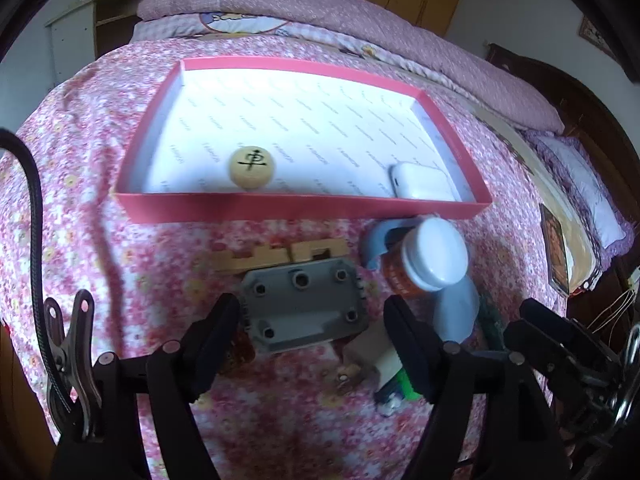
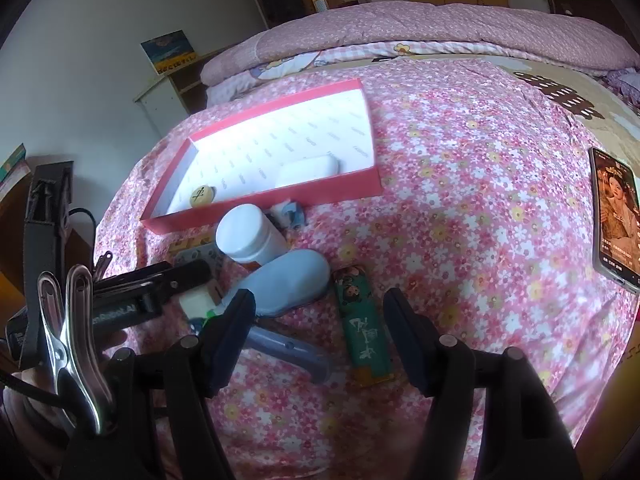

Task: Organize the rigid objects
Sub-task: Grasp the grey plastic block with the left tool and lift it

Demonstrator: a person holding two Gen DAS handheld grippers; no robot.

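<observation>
A pink box (image 1: 304,208) with a white floor lies on the flowered bedspread. Inside it are a round wooden chess piece (image 1: 251,168) and a white case (image 1: 424,182). In front of the box sit a notched wooden block (image 1: 280,254), a grey plastic block with holes (image 1: 304,308) and a white-capped bottle (image 1: 434,254) leaning on a pale blue oval thing (image 1: 456,304). My left gripper (image 1: 312,302) is open and straddles the grey block, with a gap on the right side. My right gripper (image 2: 320,296) is open above a green lighter (image 2: 366,328), gripping nothing.
A phone (image 2: 616,216) with a lit screen lies at the right on the bedspread. A grey handle-shaped thing (image 2: 288,350) lies near the right gripper's left finger. A folded purple quilt (image 1: 320,8) runs along the far side. The left gripper (image 2: 160,292) reaches in from the left.
</observation>
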